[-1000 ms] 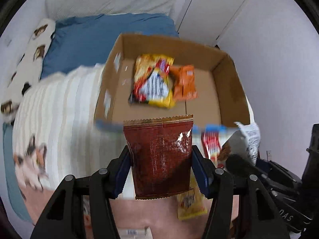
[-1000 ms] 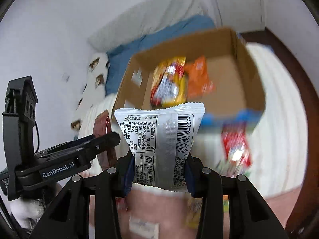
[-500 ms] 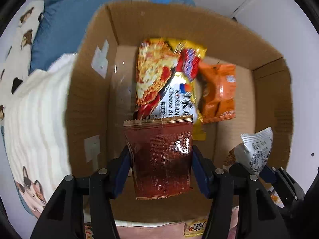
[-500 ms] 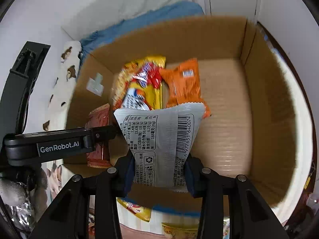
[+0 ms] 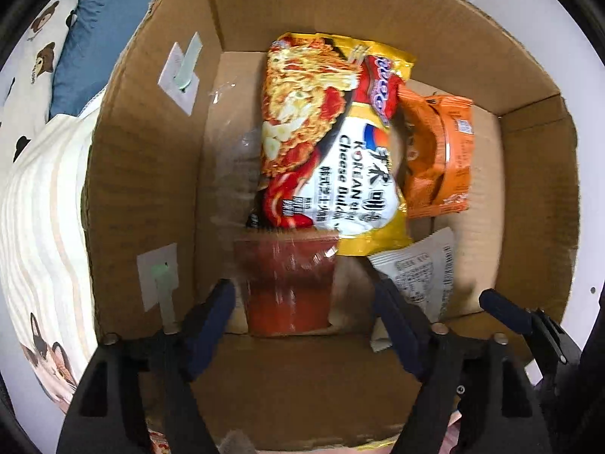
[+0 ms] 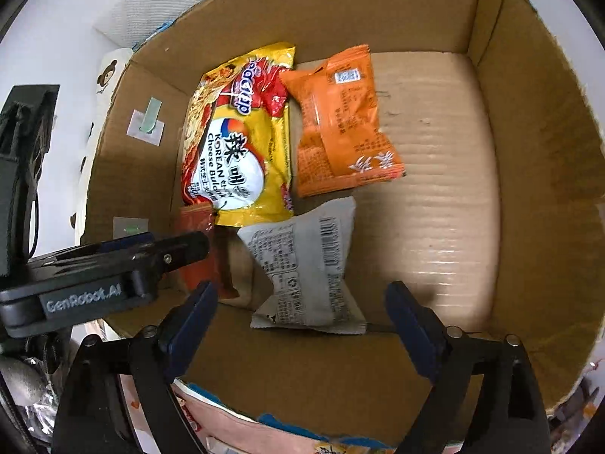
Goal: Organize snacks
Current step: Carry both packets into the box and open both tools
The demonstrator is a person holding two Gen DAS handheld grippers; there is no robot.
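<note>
Down inside the cardboard box point(image 5: 143, 174), the dark red snack packet point(image 5: 289, 283) sits blurred between the spread fingers of the left tool point(image 5: 302, 302), whose jaws are opening; neither blue pad touches the packet, and whether it already rests on the box floor cannot be told. Just beside it, the white packet with a barcode point(image 6: 306, 265) lies between the fingers of the right tool point(image 6: 302, 302), whose jaws are likewise opening, with clear gaps on both sides of the wrapper. Its lower edge reaches the foot of the near wall of the box. Beyond these two, a large yellow noodle packet point(image 5: 332, 143) printed with "Korean Cheese" lies lengthwise on the floor of the box, its near end touching or overlapping the tops of the red and white packets. An orange snack packet point(image 6: 340, 121) lies right beside the yellow one, its edge tucked against it. In the right wrist view the right half of the box floor is bare cardboard. Pale tape patches point(image 5: 181, 72) mark the left wall. Outside the box, a striped cream blanket point(image 5: 34, 227), a blue pillow point(image 5: 83, 45) and bear-print fabric point(image 5: 38, 49) show on a bed, and more snack wrappers point(image 6: 264, 427) peek below the near wall.
</note>
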